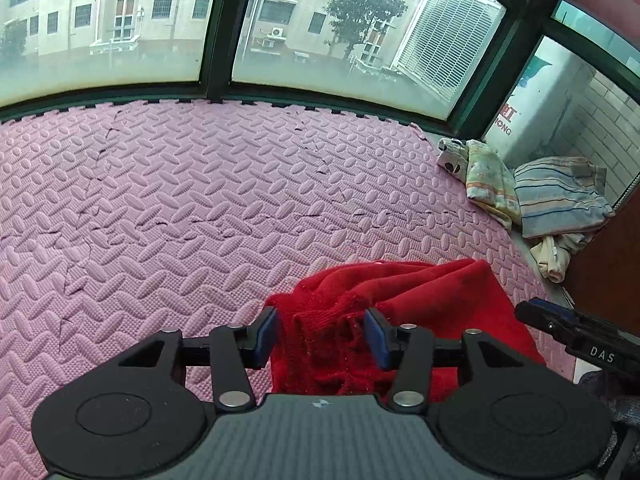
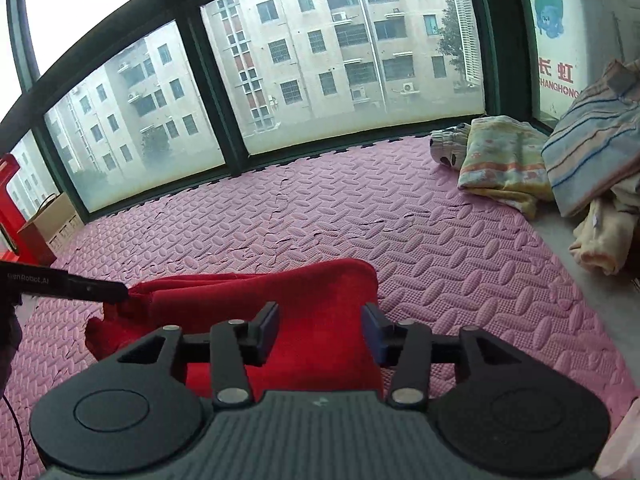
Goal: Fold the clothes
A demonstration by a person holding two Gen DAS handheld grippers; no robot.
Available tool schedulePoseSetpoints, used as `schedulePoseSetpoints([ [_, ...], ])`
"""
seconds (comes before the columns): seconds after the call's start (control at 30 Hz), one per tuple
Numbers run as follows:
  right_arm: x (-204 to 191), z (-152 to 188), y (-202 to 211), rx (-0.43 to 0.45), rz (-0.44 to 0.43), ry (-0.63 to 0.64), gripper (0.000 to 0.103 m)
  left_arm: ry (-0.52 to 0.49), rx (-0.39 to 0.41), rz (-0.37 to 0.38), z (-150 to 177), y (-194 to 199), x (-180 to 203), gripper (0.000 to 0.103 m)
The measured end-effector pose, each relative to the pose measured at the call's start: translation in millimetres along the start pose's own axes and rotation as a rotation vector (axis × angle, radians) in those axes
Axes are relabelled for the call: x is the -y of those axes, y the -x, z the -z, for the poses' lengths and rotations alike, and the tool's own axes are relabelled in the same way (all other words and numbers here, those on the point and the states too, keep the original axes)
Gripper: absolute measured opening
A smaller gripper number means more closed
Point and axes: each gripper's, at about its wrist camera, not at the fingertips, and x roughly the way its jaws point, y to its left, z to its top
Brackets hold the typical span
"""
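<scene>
The red garment (image 1: 400, 312) lies bunched on the pink foam mat (image 1: 200, 208), at the mat's near edge, well apart from the window (image 1: 120, 20) that runs along the far side.

In the left wrist view, the left hand-held gripper (image 1: 322, 334) is over the garment's left end. Its jaws stand apart, and a crumpled knit fold of the red cloth sits in the gap between the blue pads (image 1: 270, 330). The pads do not press on the cloth; the fold lies loose between them. The rest of the garment spreads away to the right and beyond the fingertips. At the right edge of this view the black tip of the right hand-held gripper (image 1: 560, 320) shows just beside the garment's right side.

In the right wrist view, the right hand-held gripper (image 2: 320, 330) hangs over the garment's right part (image 2: 256, 292). Its jaws are also apart, with flat red cloth under and between them, and nothing is gripped. The garment's right edge runs just under the right finger. The left hand-held gripper's black finger (image 2: 80, 286) comes in from the left and reaches the garment's far left corner.

A heap of other clothes (image 2: 520, 160) lies at the mat's far right corner, well apart from the red garment.
</scene>
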Motion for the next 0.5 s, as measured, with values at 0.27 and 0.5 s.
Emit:
schedulePoseSetpoints([
  [0.27, -28.6, 28.8, 3.7, 0.008, 0.043, 0.144, 0.052, -0.116, -0.015, 0.112, 13.5, -3.7, 38.7, 0.043],
  [0.5, -37.2, 48.6, -4.1, 0.022, 0.077, 0.225, 0.054, -0.106, -0.052, 0.085, 23.6, -33.5, 28.1, 0.028],
])
